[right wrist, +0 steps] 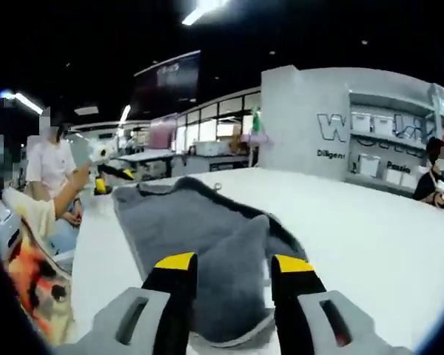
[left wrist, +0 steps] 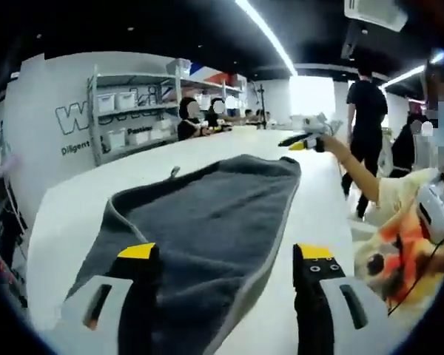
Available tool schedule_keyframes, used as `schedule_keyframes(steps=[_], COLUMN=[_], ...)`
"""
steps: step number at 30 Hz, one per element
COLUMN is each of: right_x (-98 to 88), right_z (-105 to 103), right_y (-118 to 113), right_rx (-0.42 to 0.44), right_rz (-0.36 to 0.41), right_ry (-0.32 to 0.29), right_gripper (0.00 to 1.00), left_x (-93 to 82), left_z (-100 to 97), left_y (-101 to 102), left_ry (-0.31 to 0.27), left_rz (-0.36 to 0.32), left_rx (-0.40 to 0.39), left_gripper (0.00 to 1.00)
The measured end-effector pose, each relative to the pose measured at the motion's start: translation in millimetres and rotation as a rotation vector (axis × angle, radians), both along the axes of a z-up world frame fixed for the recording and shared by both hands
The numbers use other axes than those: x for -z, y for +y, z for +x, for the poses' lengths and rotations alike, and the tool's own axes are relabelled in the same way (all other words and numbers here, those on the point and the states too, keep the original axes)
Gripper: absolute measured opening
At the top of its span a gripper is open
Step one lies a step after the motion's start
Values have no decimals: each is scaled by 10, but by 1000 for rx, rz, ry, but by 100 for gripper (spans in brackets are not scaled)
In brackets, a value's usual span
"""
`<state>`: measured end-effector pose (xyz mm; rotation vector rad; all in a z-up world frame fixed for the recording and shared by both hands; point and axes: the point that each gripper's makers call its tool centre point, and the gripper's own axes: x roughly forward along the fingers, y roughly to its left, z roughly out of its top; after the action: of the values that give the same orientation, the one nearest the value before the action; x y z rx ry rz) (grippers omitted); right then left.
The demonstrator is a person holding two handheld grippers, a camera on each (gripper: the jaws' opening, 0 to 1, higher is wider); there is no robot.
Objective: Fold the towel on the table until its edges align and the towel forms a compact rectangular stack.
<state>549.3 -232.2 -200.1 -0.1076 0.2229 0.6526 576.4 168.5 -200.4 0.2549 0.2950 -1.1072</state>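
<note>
A grey towel [left wrist: 214, 214] lies spread lengthwise on the white table [left wrist: 74, 200]. My left gripper [left wrist: 226, 255] hovers over its near end with the jaws wide apart, the cloth running flat beneath them. The right gripper [left wrist: 307, 140] shows at the towel's far end, held out on a person's arm. In the right gripper view the towel [right wrist: 185, 214] stretches away, and one corner [right wrist: 244, 251] stands up in a peak between the jaws of my right gripper [right wrist: 233, 262], which is shut on it. The left gripper [right wrist: 107, 177] shows by the far corner.
The person holding the grippers, in a patterned shirt [left wrist: 399, 222], stands at the table's side. Other people sit at the far end [left wrist: 196, 118] and one stands to the right [left wrist: 366, 118]. Shelving with white bins [left wrist: 129, 111] lines the wall. Bare table lies either side of the towel.
</note>
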Motion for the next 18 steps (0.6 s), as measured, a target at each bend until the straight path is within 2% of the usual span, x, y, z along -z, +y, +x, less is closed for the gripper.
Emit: schedule_keyframes(steps=[1,4,7,9,18], right_x=[5,81,275,301,589], right_z=[278,444,640,716,969], right_y=[-271,-435,-567,-609,-636], right_rx=[134,218,290,316,336], right_rz=[67,76,92,111,3], right_ry=[27,36,97,115,239], right_gripper=[37,37,37,36,27], left_x=[162,167,158,170,241], left_z=[242,302,357,388,316], left_y=[72,36,11,2,-98], left_ry=[42,64,87,103,106], left_rz=[27,-21,-61,-67,-75], left_rx=[-121,-139,-157,-173,-168], left_gripper=[88,91,98,99,99])
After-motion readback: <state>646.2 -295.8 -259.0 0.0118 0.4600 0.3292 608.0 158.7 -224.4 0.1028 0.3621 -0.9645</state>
